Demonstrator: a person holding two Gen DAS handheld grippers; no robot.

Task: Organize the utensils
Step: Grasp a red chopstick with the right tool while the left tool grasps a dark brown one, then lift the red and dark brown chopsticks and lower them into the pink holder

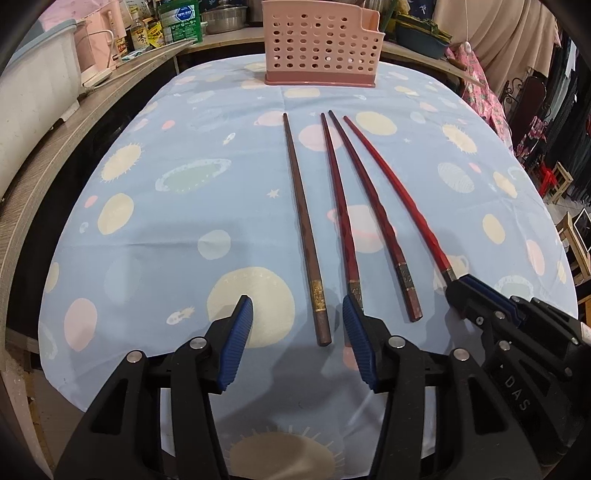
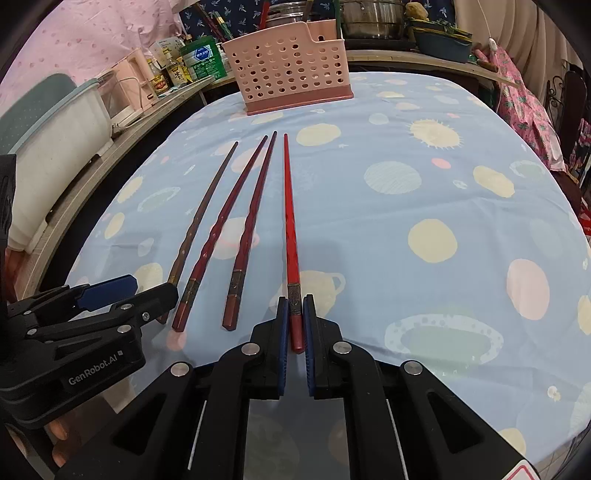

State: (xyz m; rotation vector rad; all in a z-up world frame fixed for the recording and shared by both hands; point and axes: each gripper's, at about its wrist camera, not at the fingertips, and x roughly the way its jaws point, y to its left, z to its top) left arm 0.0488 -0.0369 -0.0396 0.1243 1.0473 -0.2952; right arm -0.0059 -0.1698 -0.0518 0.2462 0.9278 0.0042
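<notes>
Several chopsticks lie side by side on the blue tablecloth [image 1: 166, 229], tips toward a pink perforated utensil basket [image 1: 321, 44] at the far edge; the basket also shows in the right wrist view [image 2: 291, 70]. My left gripper [image 1: 297, 308] is open, its fingers either side of the thick end of the brown chopstick [image 1: 301, 210], just above the cloth. My right gripper [image 2: 295, 306] is shut on the thick end of the bright red chopstick [image 2: 289, 218], the rightmost one, which still lies along the cloth. Two dark red chopsticks [image 2: 255, 210] lie between.
A wooden counter [image 1: 74, 122] runs along the left with a white tub [image 1: 33, 92], bottles and a green tin [image 1: 181, 22]. Pots and a teal basin [image 1: 424, 40] stand behind the basket. Clothes and stools are off the table's right side.
</notes>
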